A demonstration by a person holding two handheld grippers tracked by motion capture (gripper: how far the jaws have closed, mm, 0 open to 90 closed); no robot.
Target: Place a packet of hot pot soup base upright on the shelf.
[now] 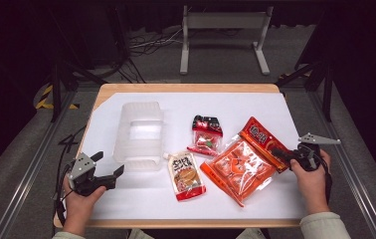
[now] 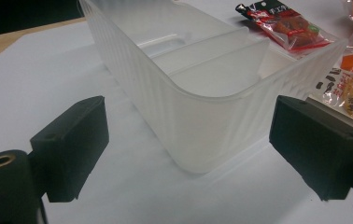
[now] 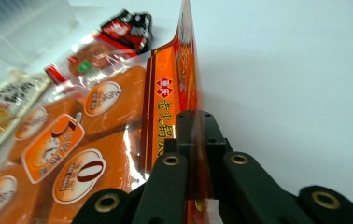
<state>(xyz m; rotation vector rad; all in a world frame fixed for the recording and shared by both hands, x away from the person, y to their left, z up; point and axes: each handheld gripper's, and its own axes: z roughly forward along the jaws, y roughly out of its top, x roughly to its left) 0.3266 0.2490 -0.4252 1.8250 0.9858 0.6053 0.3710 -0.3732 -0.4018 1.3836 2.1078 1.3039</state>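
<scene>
On the white table (image 1: 126, 199), right side: large orange packet (image 1: 243, 162), its header edge clamped between the jaws of the right gripper (image 1: 281, 155); in the right gripper view the jaws stand pressed together on that edge, which is lifted upright (the rest of the packet lies flat). Beside it, centre: small sauce pouch (image 1: 186, 175) with a red bottom band, and farther back a small red-and-black snack bag (image 1: 206, 134). Left of these: clear plastic bin (image 1: 139, 134), divided inside. Near left corner: left gripper (image 1: 111, 172), jaws well apart, holding nothing, pointed at the bin's end wall.
</scene>
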